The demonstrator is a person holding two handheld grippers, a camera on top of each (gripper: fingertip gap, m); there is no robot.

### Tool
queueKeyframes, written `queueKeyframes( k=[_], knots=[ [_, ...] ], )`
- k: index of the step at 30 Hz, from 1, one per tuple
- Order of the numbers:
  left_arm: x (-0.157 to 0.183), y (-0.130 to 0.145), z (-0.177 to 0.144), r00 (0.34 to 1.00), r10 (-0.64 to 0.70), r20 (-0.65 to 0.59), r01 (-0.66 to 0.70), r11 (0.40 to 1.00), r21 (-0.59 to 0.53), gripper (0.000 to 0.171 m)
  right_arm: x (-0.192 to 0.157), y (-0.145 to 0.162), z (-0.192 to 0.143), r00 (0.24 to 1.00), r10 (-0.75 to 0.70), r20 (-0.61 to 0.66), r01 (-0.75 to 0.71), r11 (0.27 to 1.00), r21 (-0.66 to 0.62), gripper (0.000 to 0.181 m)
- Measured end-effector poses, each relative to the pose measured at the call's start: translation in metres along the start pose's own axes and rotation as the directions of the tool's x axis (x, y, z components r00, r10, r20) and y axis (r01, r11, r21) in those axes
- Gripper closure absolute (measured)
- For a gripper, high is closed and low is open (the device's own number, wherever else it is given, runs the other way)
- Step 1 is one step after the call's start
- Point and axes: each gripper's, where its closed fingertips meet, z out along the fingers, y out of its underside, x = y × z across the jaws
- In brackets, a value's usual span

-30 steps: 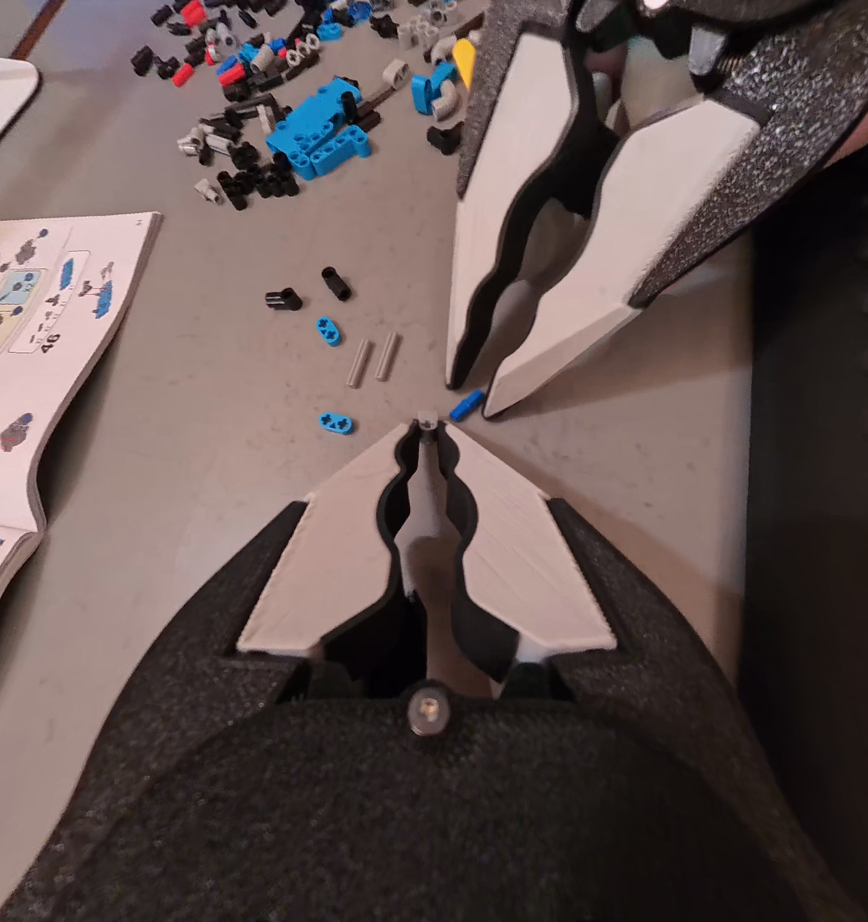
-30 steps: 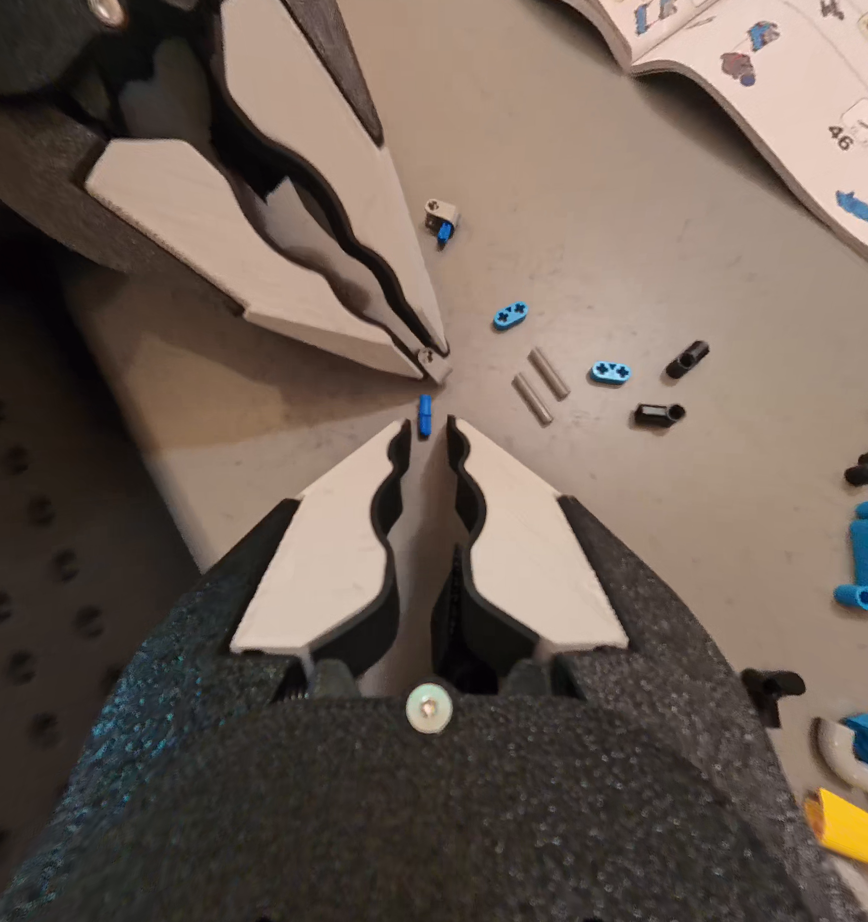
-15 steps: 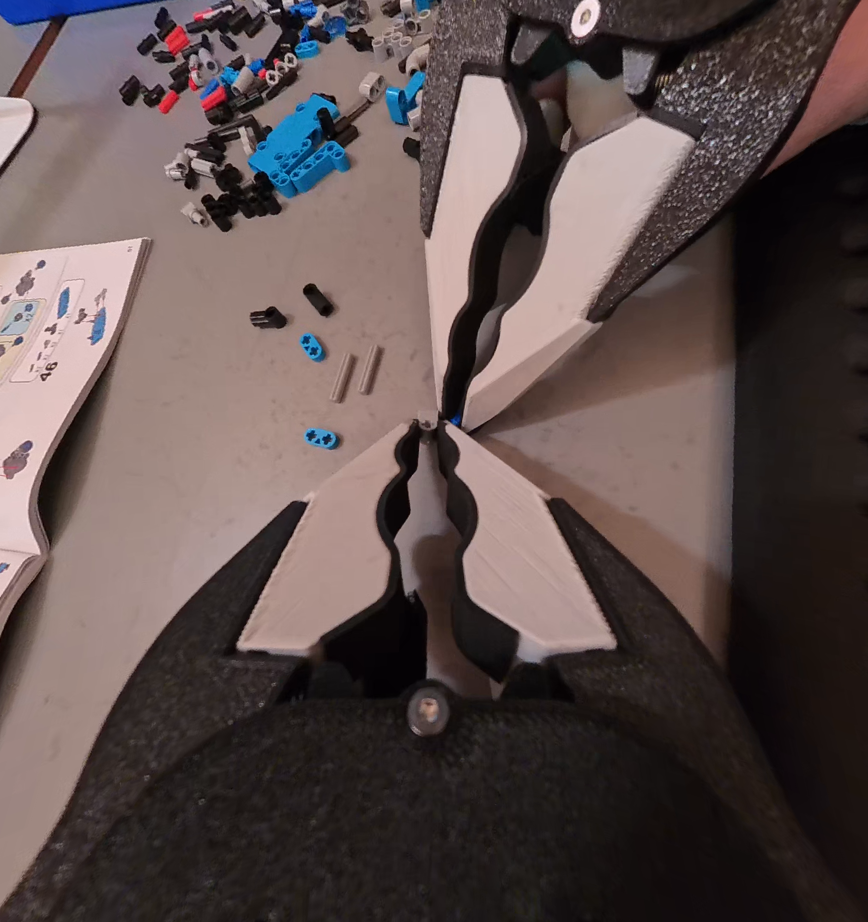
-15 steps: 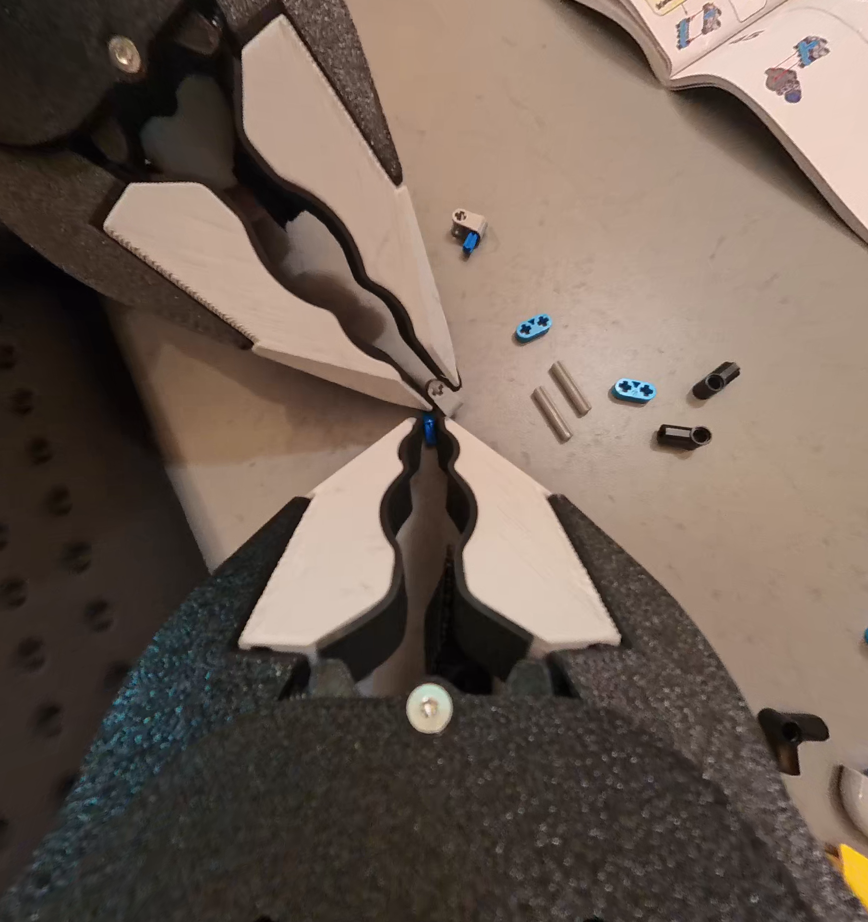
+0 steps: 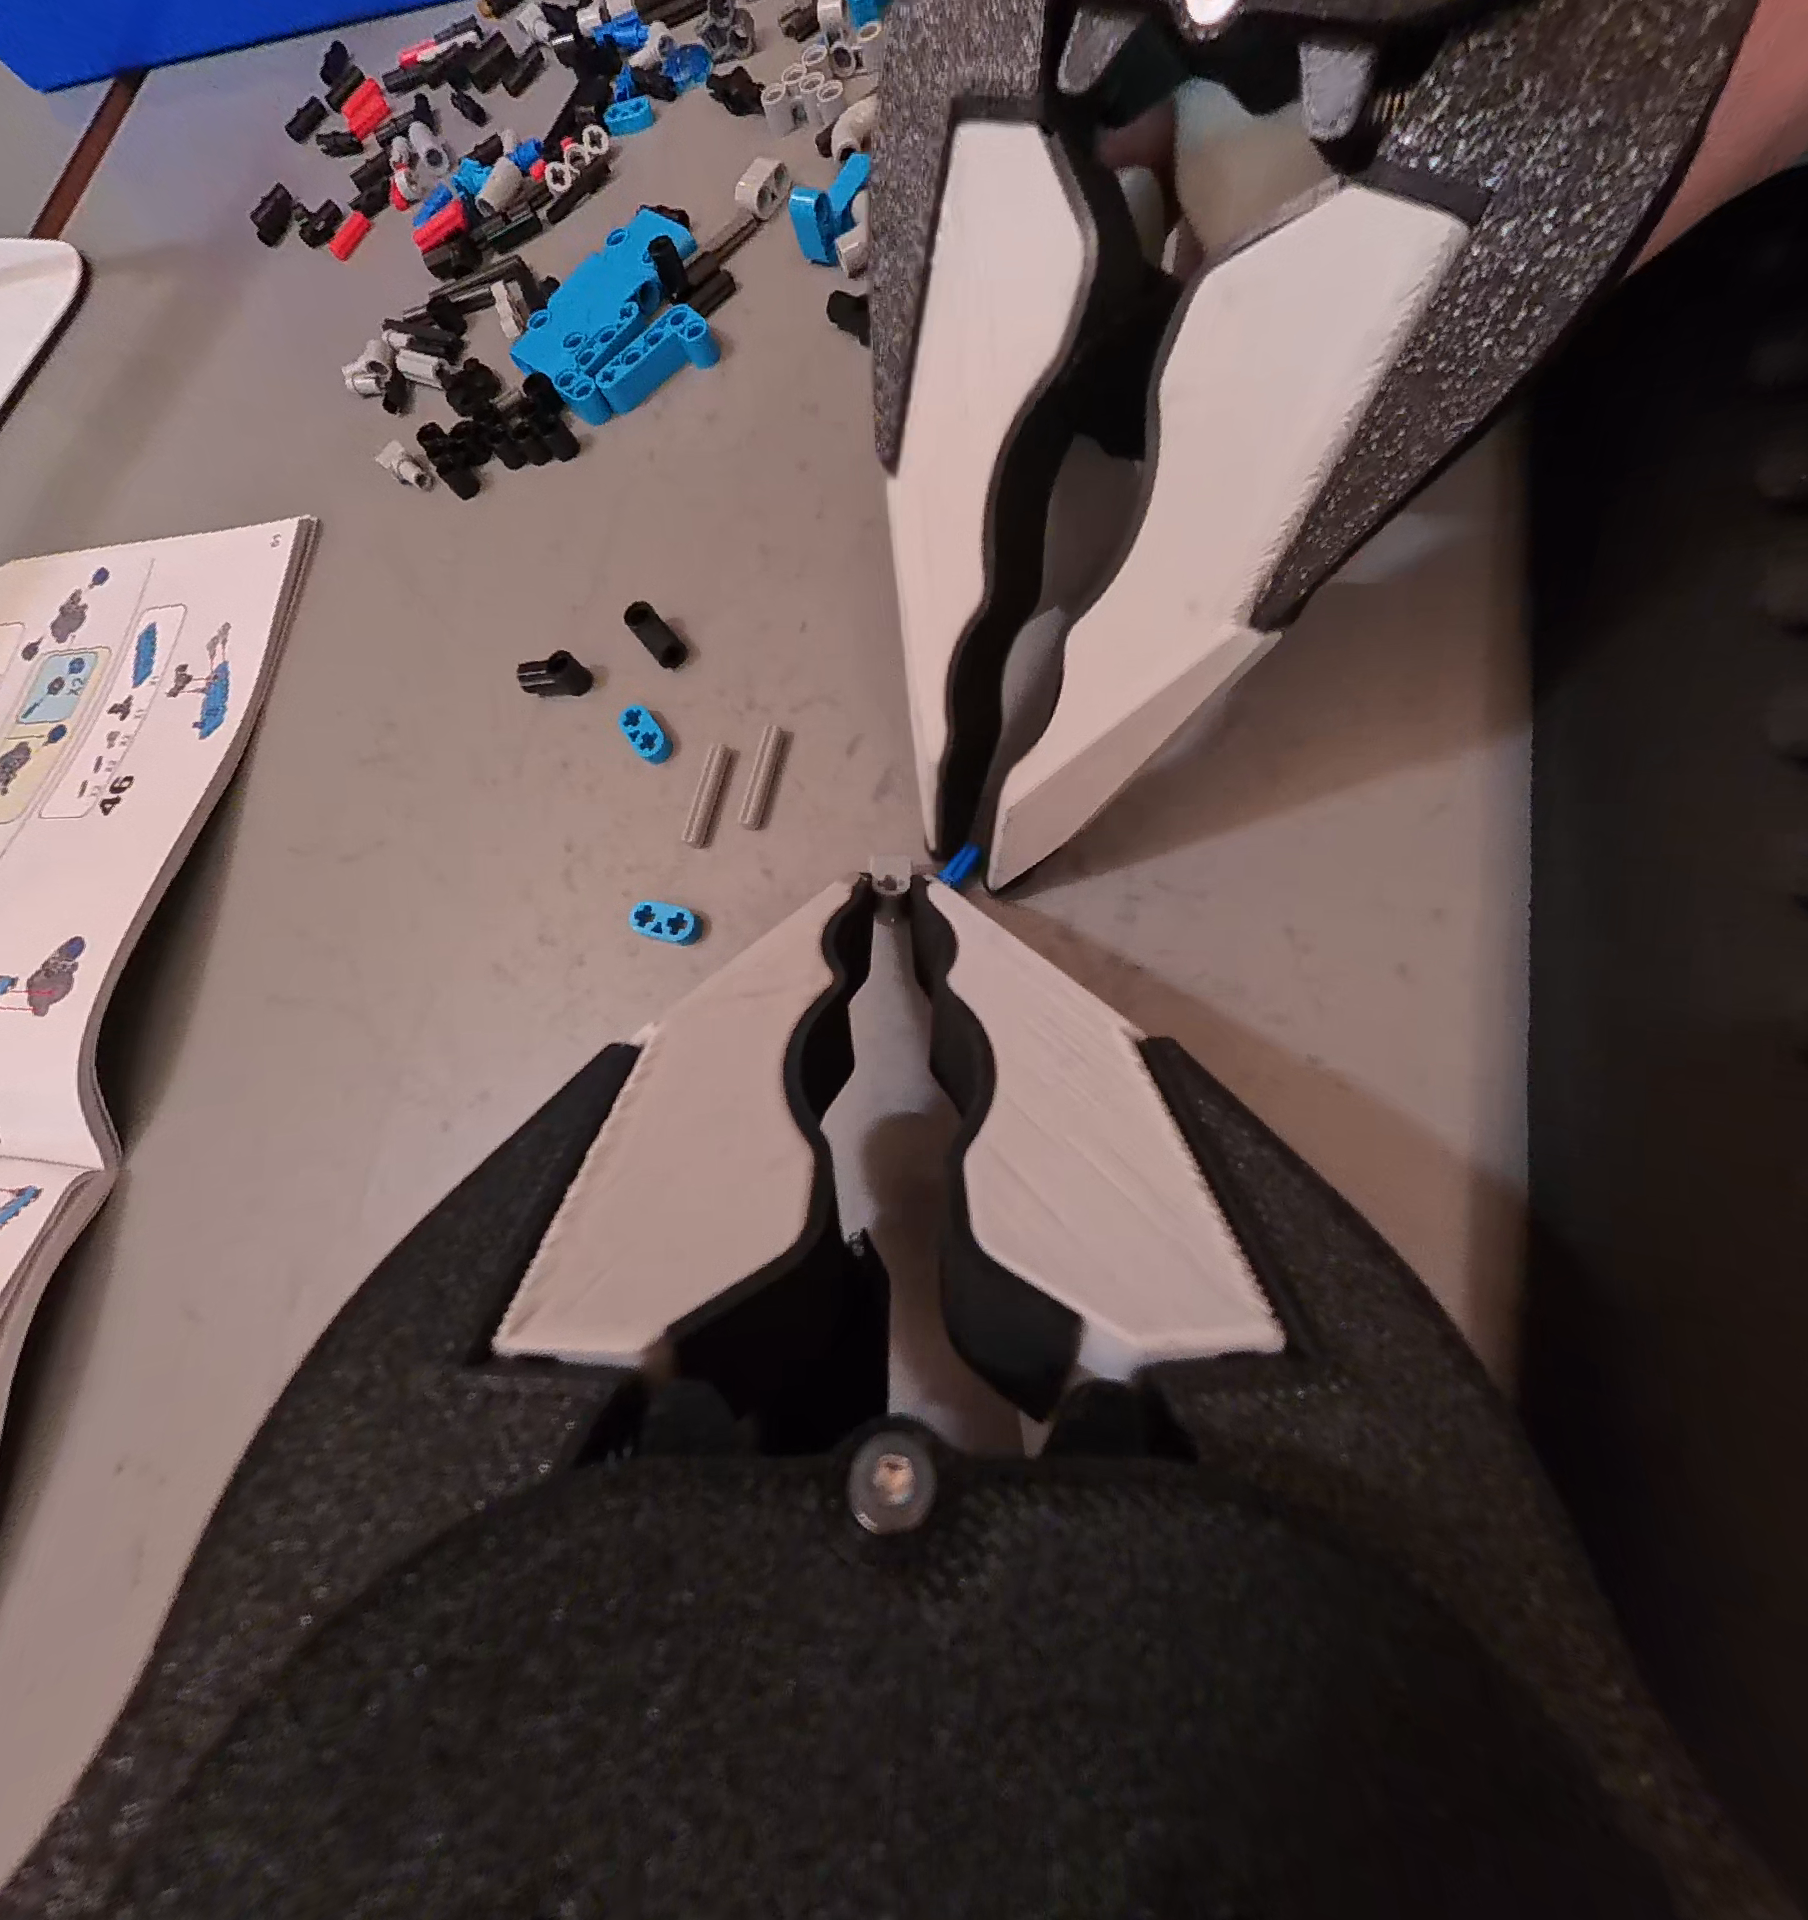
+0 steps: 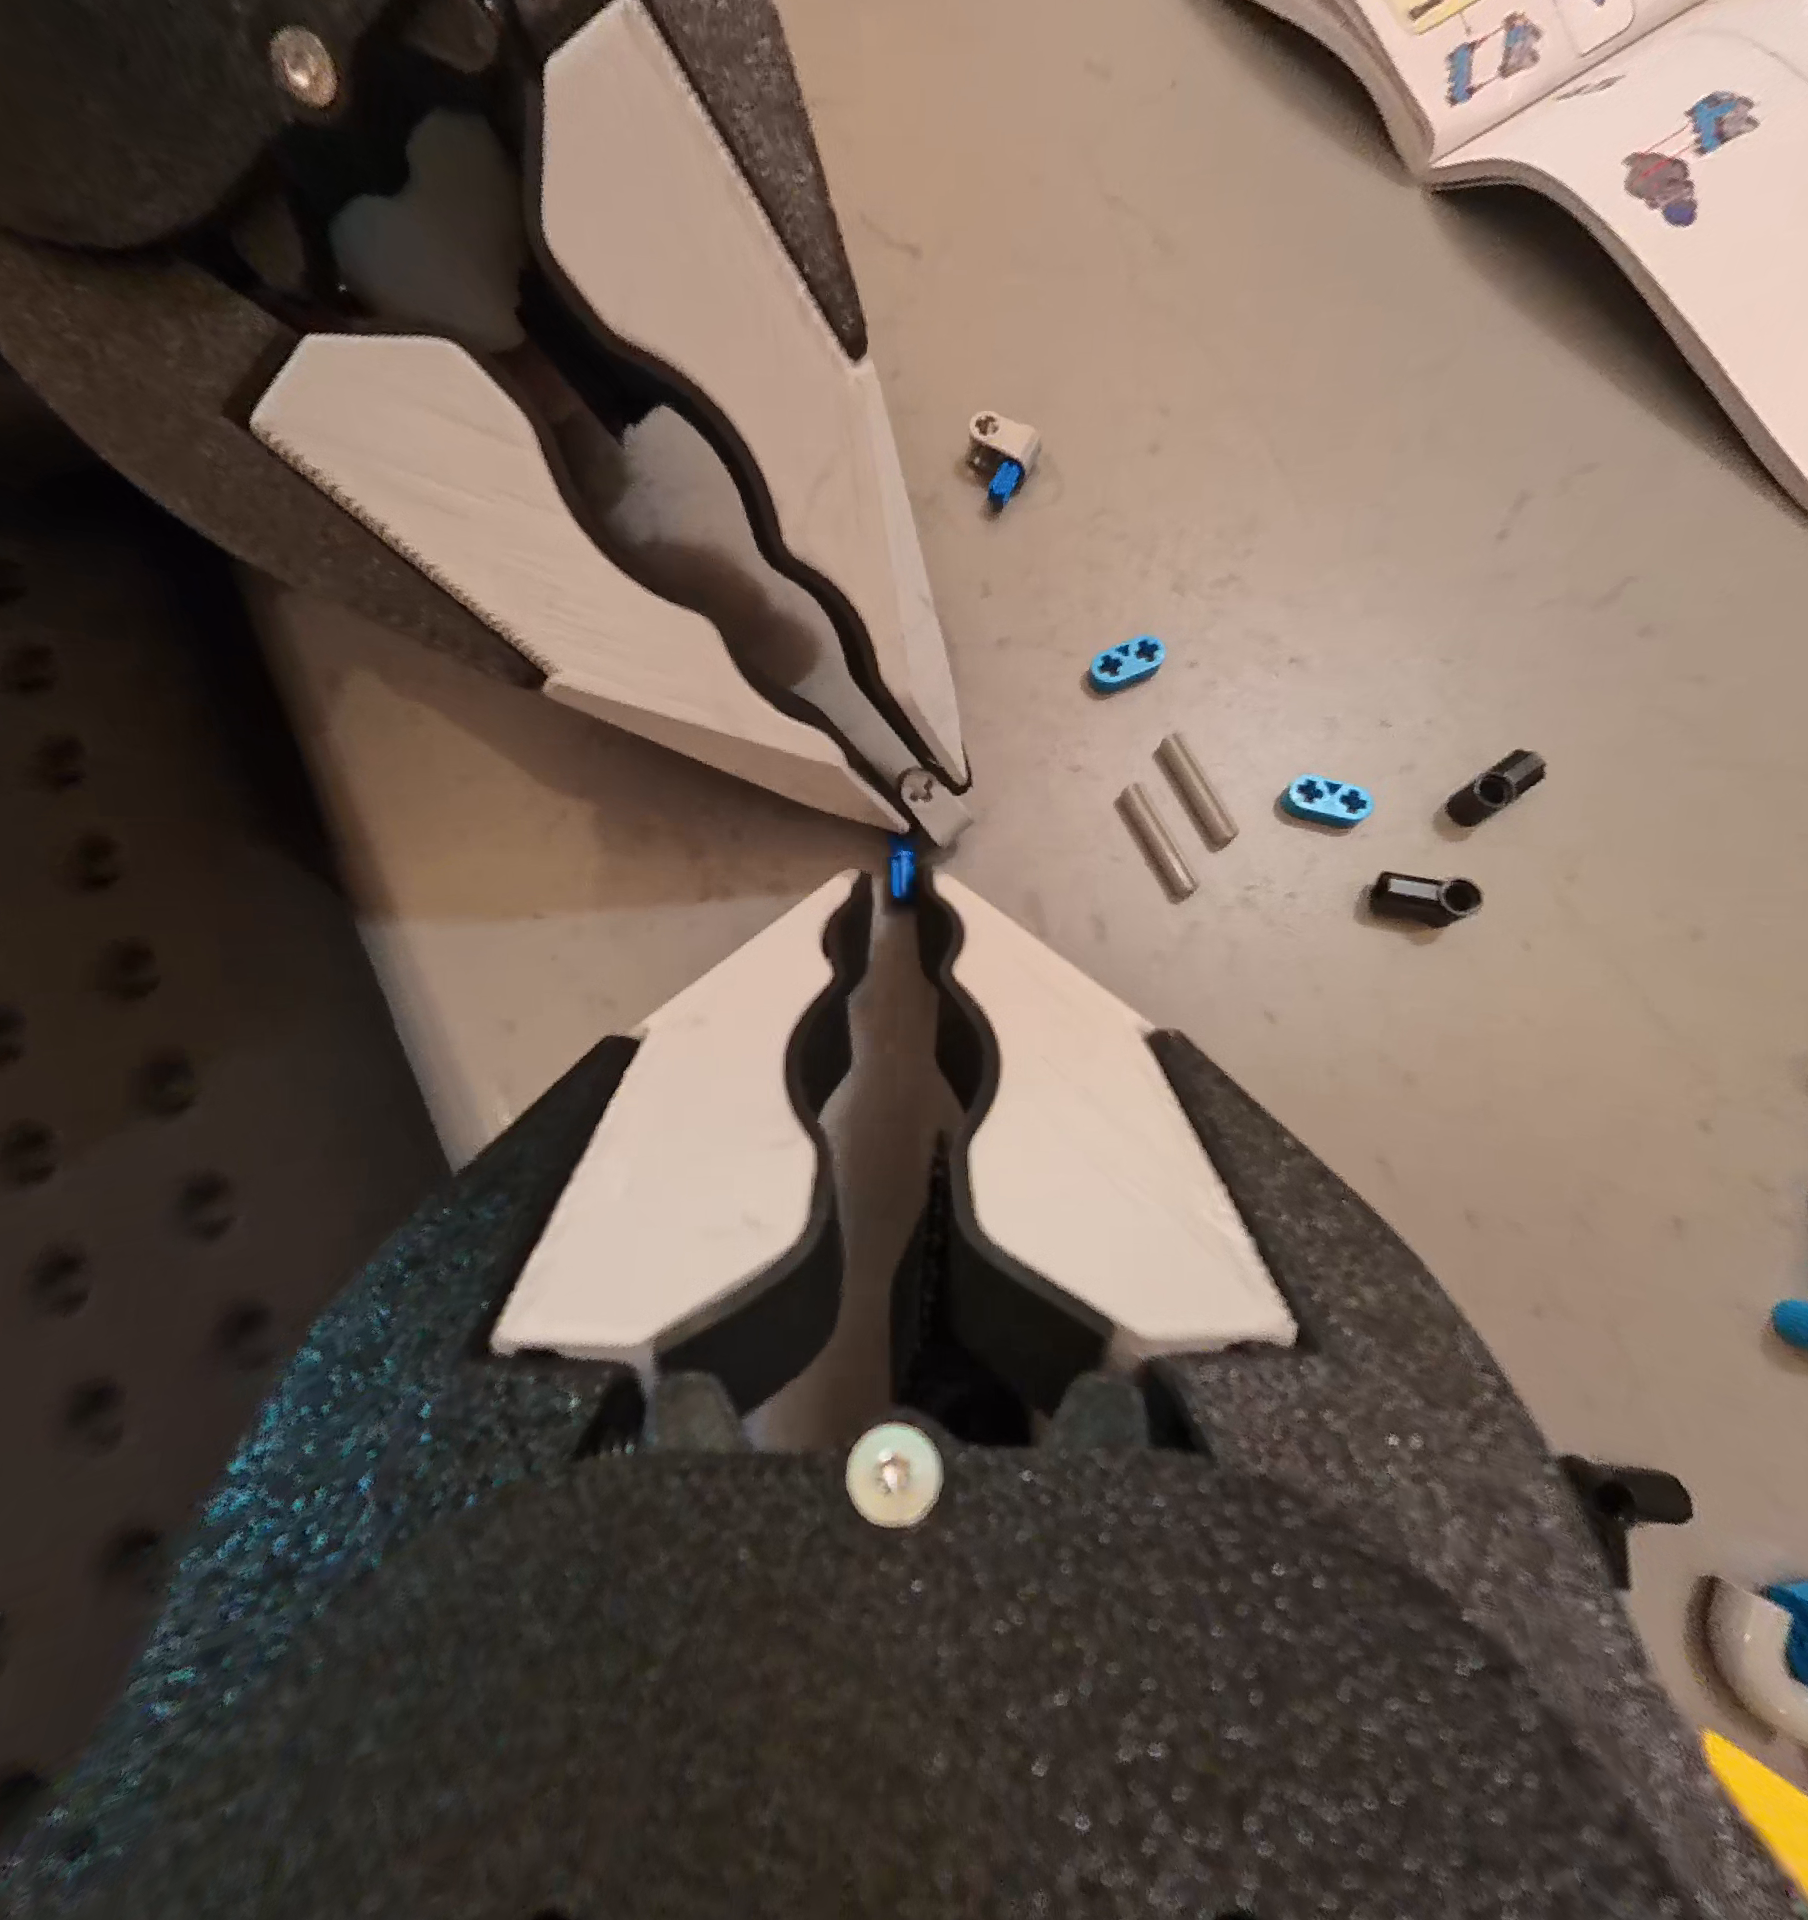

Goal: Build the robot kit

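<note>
My left gripper [image 5: 889, 883] is shut on a small grey connector [image 5: 889, 871] held at its fingertips. My right gripper [image 6: 895, 883] is shut on a short blue pin [image 6: 900, 868]. The two grippers meet tip to tip just above the grey table [image 5: 1243, 935]. The blue pin's far end touches the grey connector [image 6: 933, 808]. In the left wrist view the right gripper [image 5: 967, 868] comes in from the upper right with the pin [image 5: 960, 862] showing at its tips. In the right wrist view the left gripper [image 6: 931, 795] comes in from the upper left.
Two grey axles [image 5: 736, 781], two blue oval links [image 5: 665, 921] and two black connectors [image 5: 555, 673] lie left of the tips. Another grey connector with a blue pin [image 6: 1004, 452] lies beyond. An open instruction booklet [image 5: 79, 748], a parts pile [image 5: 526, 177] and a blue assembly [image 5: 619, 322] lie farther off. A dark perforated mat [image 5: 1710, 935] borders the table. The tips of both grippers are at nearly the same place. Left tips and right tips are each some 20 cm from the blue assembly [image 5: 619, 322].
The right gripper closed on the blue pin, which was loose between its open tips, and brought it up against the grey connector. The left gripper stayed shut on the connector.
</note>
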Motion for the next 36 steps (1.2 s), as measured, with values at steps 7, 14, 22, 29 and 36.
queueKeyframes(
  k=[7,14,22,29,36],
  knots=[
    [0.000,0.000,0.000,1.000,0.005,0.006,-0.005,1.000,0.001,0.166,-0.001,0.000,0.000,0.996,0.049,0.078,-0.050,0.999,0.011,0.177],
    [0.002,0.002,0.002,1.000,0.028,0.008,-0.028,0.999,-0.014,0.166,0.001,-0.008,-0.008,0.992,0.092,0.091,-0.095,0.995,0.033,0.178],
    [-0.002,0.001,0.001,0.999,0.024,0.024,-0.024,1.000,-0.011,0.166,0.009,0.010,-0.043,0.999,0.028,0.019,-0.022,0.968,-0.250,0.178],
    [-0.015,-0.003,-0.006,0.997,-0.014,0.072,0.012,1.000,0.028,0.165,0.005,0.077,-0.110,0.996,0.058,-0.070,-0.089,0.758,-0.646,0.178],
    [-0.016,-0.003,-0.006,0.997,-0.013,0.081,0.011,1.000,0.028,0.165,0.018,0.095,-0.124,0.982,0.072,-0.176,-0.175,0.696,-0.697,0.177]
  ],
)
